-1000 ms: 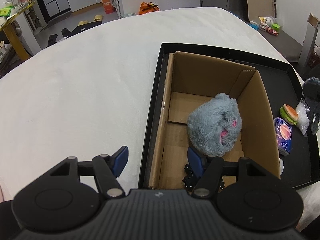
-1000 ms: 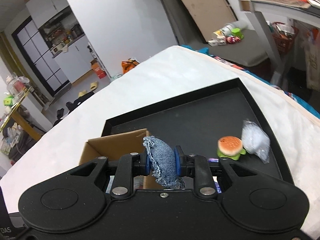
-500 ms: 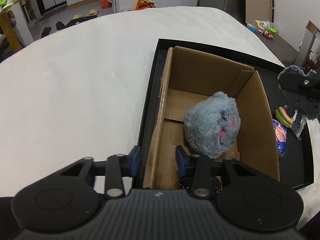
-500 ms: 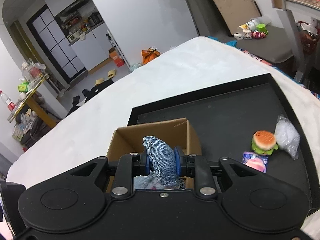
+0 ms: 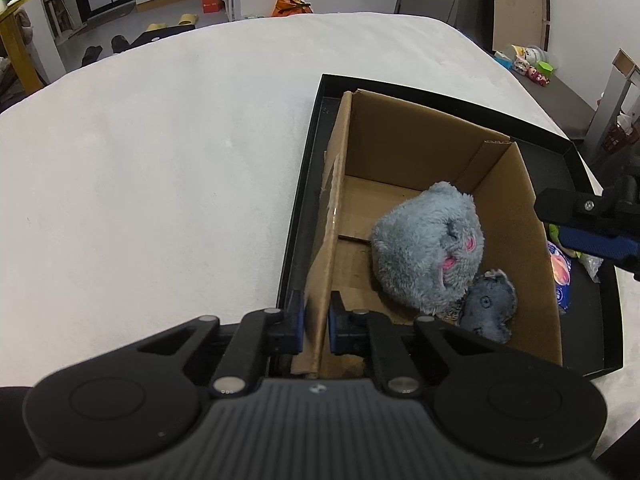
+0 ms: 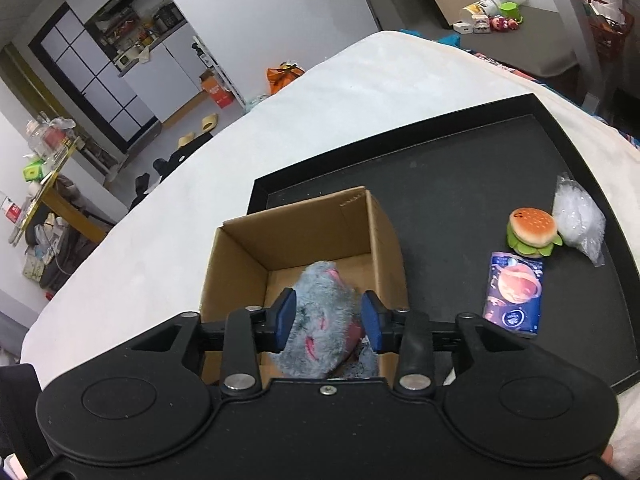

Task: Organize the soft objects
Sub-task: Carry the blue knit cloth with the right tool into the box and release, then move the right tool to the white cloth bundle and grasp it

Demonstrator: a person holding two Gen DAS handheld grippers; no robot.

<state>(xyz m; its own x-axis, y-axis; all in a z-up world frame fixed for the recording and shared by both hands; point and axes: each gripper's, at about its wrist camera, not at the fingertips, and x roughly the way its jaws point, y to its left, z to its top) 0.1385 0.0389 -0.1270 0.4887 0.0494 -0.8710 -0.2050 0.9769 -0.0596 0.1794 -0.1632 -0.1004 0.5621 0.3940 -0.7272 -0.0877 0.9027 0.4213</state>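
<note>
You see box (image 6: 384,236) in tray (image 6: 452,168) | plush (image 5: 428,248) in box, denim toy (image 5: 490,308) touching it at 4 o'clock | burger (image 6: 532,228), bag (image 6: 578,216), packet (image 6: 514,294) at 3 o'clock of box

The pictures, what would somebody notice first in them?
Probably the fluffy grey plush toy in the cardboard box, with a small denim toy beside it. The left gripper pinches the box's near wall. On the black tray right of the box sits a little burger toy.
</note>
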